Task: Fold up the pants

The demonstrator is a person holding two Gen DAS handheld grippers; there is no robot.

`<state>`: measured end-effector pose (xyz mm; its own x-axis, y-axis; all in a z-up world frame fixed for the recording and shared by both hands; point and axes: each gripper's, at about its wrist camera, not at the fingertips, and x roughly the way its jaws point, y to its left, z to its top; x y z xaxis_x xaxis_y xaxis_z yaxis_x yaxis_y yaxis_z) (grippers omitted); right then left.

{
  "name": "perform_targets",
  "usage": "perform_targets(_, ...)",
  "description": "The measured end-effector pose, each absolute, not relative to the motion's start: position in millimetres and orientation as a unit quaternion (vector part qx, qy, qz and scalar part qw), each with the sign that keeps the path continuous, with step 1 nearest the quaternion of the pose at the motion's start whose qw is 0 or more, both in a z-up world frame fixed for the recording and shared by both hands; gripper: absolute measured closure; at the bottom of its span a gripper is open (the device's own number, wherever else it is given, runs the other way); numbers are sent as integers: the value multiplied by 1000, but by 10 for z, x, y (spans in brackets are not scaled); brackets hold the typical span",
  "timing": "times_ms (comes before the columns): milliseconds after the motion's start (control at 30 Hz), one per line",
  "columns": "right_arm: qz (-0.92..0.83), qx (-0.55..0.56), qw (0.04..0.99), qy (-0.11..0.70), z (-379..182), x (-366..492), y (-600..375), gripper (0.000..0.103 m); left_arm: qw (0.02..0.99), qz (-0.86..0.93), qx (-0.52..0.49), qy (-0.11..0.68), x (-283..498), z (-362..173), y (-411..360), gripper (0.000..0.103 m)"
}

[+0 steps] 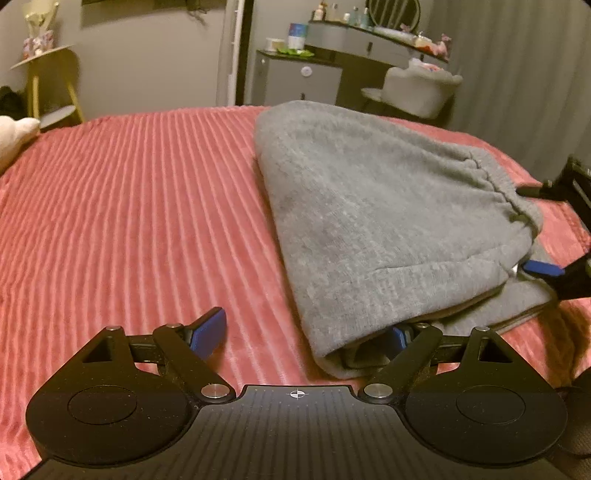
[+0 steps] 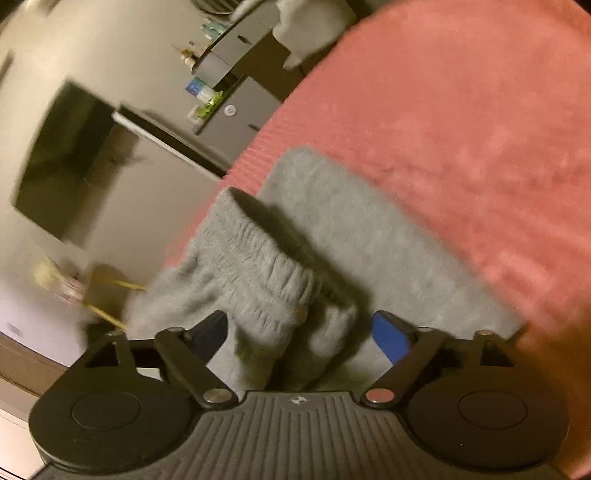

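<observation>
Grey knit pants (image 1: 373,225) lie folded over on a pink ribbed bedspread (image 1: 140,206). My left gripper (image 1: 306,332) is open at the near fold edge; its right finger is tucked under the cloth, its left finger rests on the bedspread. My right gripper (image 1: 543,236) shows at the right edge, at the waistband end. In the right wrist view the elastic waistband (image 2: 258,273) sits bunched between the fingers of the right gripper (image 2: 299,332), which are wide apart. The pants (image 2: 369,229) lie flat beyond on the bedspread (image 2: 461,110). That view is blurred.
A grey cabinet (image 1: 299,79) and a vanity with bottles (image 1: 369,33) stand beyond the bed. A grey chair (image 1: 417,88) stands by the vanity. A yellow stool (image 1: 55,85) is at the left. A white plush toy (image 1: 14,136) lies at the bed's left edge.
</observation>
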<state>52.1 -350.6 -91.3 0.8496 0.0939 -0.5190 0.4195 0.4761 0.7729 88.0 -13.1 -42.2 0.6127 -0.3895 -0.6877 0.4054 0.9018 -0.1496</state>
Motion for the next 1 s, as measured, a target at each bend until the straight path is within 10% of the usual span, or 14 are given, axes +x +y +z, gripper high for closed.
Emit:
perform_targets(167,-83,474,836,264,-943,761,-3374,7,893,-226,4,388,885,-429,-169,14)
perform_targets(267,-94,437,854,268,-870,803,-3253,57,893,-227,5,389,876,-428,-204,14)
perform_targets(667,-75,359,920,139,177,449,-3079,60,896,-237,8,375,851,-401,-267,13)
perform_targets(1000,-126,364,907,171,-39,316,-3359,60,896,-233,24,378,893,-429,-309,13)
